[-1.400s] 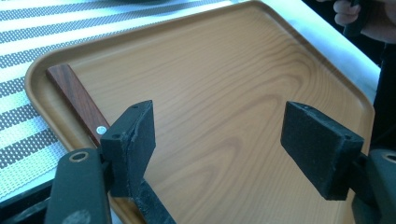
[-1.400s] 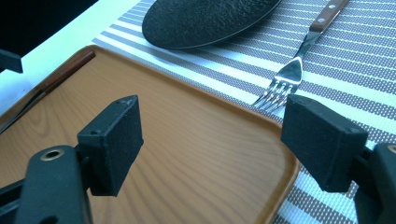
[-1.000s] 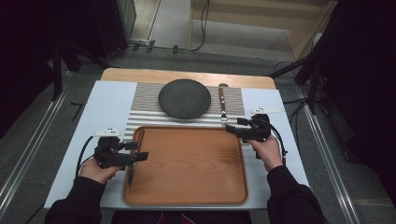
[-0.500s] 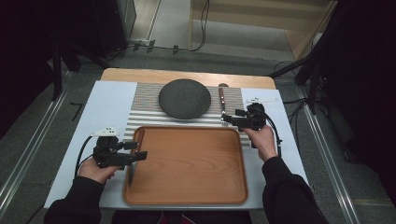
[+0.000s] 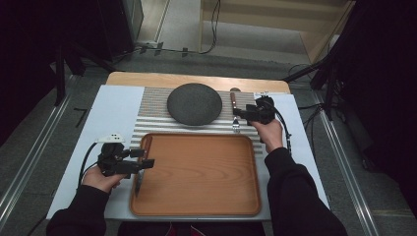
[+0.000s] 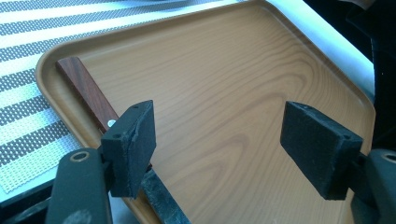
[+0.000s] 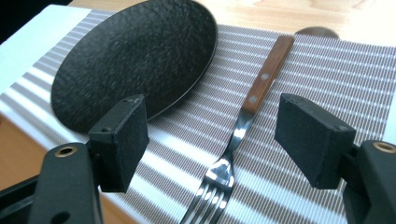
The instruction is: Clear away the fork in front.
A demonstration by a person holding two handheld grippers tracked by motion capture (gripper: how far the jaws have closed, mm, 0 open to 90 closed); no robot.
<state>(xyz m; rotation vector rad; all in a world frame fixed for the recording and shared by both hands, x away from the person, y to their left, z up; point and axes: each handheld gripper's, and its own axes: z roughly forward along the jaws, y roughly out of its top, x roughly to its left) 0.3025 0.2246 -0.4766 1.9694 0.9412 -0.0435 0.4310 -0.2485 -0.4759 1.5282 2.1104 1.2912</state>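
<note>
Wood-handled fork (image 7: 243, 126) on the striped mat (image 7: 327, 88), beside the plate (image 7: 135, 60): lies between my right gripper's (image 7: 212, 140) open jaws, handle pointing away. Left gripper (image 6: 217, 140) open, farther off.

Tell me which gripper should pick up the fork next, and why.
Right. The right gripper hovers open at the fork, whose handle lies between its jaws in the right gripper view. The left gripper is across the table, over the tray, beside the knife.
</note>
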